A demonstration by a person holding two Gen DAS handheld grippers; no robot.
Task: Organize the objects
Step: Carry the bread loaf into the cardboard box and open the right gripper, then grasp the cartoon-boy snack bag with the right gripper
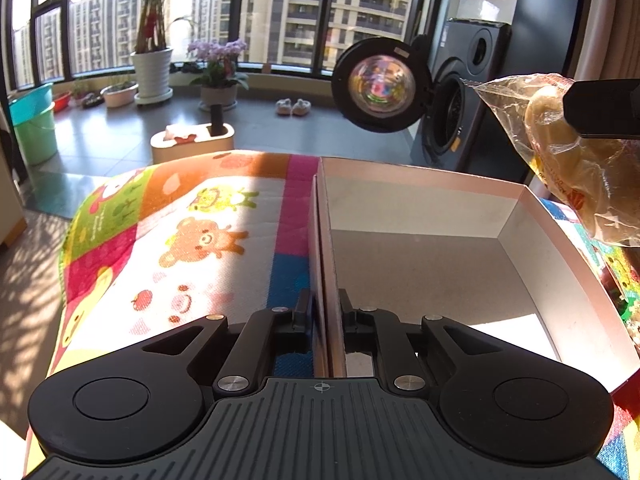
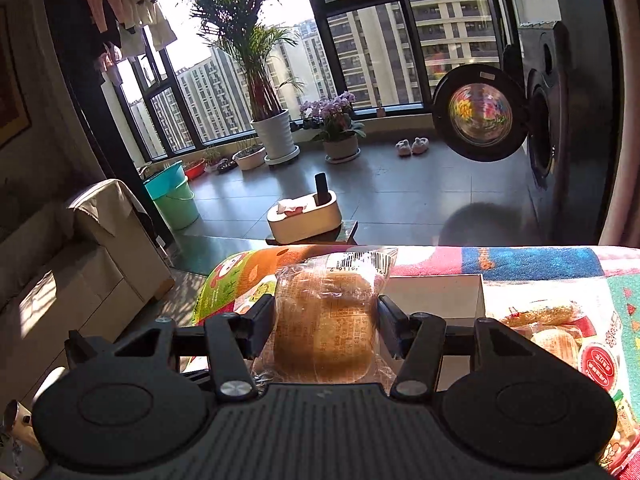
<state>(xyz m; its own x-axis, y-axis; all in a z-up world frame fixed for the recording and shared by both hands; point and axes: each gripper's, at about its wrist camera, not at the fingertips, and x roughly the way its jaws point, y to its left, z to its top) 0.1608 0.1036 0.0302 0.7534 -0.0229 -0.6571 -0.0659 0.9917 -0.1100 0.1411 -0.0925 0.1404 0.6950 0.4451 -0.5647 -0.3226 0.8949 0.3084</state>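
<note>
An open cardboard box (image 1: 532, 240) with a pale inside rests on a colourful cartoon cloth (image 1: 168, 232). My left gripper (image 1: 325, 310) is shut on the box's left wall, one finger on each side of it. My right gripper (image 2: 326, 316) is shut on a bread bun in a clear wrapper (image 2: 326, 320), held above the cloth. In the left wrist view that wrapped bun (image 1: 560, 148) hangs over the box's right rim, pinched by a black finger (image 1: 600, 108). The box (image 2: 436, 292) shows just behind the bun in the right wrist view.
More wrapped snacks (image 2: 560, 332) lie on the cloth to the right of the box. Beyond the table's far edge stand a washing machine with its door open (image 1: 380, 84), potted plants (image 2: 272, 136), a green bucket (image 2: 176, 196) and a white caddy (image 2: 304, 216) on the floor.
</note>
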